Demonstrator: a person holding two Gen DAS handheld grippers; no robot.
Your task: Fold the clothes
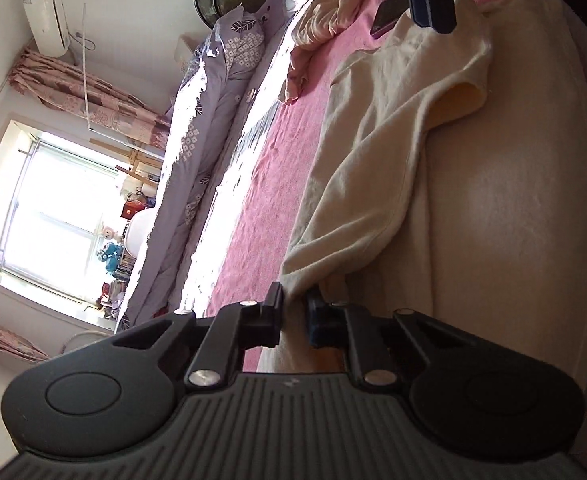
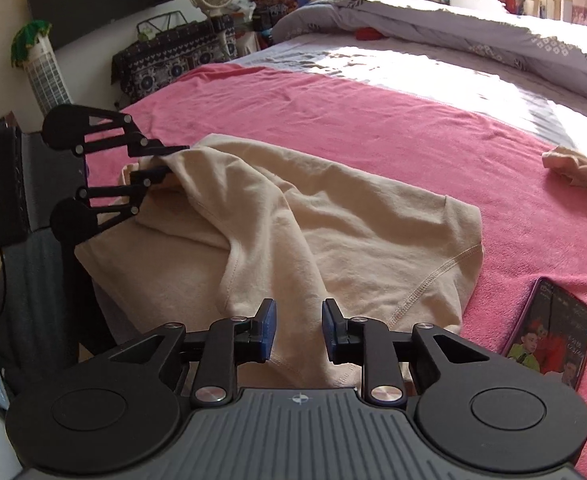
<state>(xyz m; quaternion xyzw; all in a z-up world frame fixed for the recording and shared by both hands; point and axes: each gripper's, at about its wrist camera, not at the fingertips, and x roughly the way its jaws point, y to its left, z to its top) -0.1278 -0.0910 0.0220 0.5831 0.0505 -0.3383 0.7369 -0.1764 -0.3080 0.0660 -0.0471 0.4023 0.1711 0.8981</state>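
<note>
Left gripper (image 1: 295, 312) sits low at the near hem of the cream shirt (image 1: 393, 152), its jaws drawn close with a corner of cloth between them, though whether the pads truly bite is hard to tell from here. That shirt sprawls across the pink blanket (image 1: 253, 216), a phone (image 1: 387, 14) beyond it. Over to the right wrist view: the right gripper (image 2: 298, 330) hovers with jaws apart above the shirt's hem, pinching nothing, while across the bed the left gripper lifts a fold of cloth, clamped on it.
</note>
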